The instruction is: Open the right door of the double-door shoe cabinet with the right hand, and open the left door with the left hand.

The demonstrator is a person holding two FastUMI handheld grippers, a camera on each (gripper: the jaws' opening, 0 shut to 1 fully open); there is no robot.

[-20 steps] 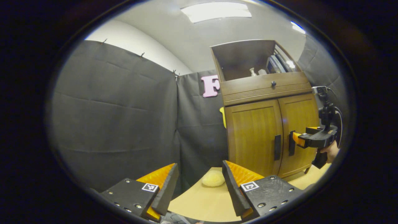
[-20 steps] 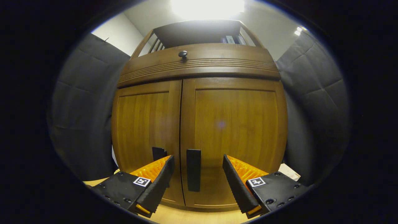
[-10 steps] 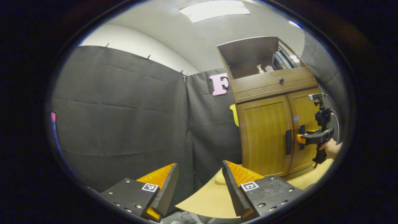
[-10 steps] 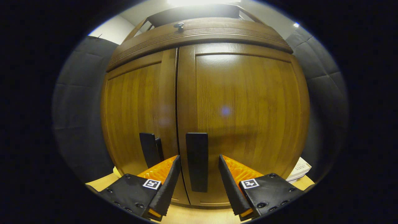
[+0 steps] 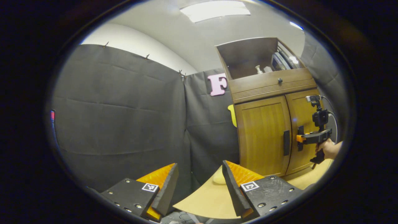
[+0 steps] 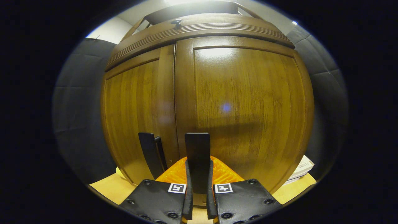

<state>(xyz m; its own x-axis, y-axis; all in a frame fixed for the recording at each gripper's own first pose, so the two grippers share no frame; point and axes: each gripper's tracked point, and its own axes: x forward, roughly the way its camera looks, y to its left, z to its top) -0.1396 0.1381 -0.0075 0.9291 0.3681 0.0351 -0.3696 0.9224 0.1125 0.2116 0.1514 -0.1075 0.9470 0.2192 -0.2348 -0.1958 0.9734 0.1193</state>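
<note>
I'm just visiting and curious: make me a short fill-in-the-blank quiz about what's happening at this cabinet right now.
1. The right tool is shut on the right door's ____.
2. Both cabinet doors are ____.
3. The left tool hangs open, holding ____.
4. The small knob sits ____ the doors.

Missing words: handle; closed; nothing; above

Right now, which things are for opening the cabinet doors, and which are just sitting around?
For the job:
- right gripper, shut on the black bar handle of the brown wooden right door
- left gripper, open, away from the cabinet
- black bar handle of the left door

Just lying about:
- pale yellow round sponge-like thing on the table
- white box beside the cabinet
- small bottle on the top shelf
</note>
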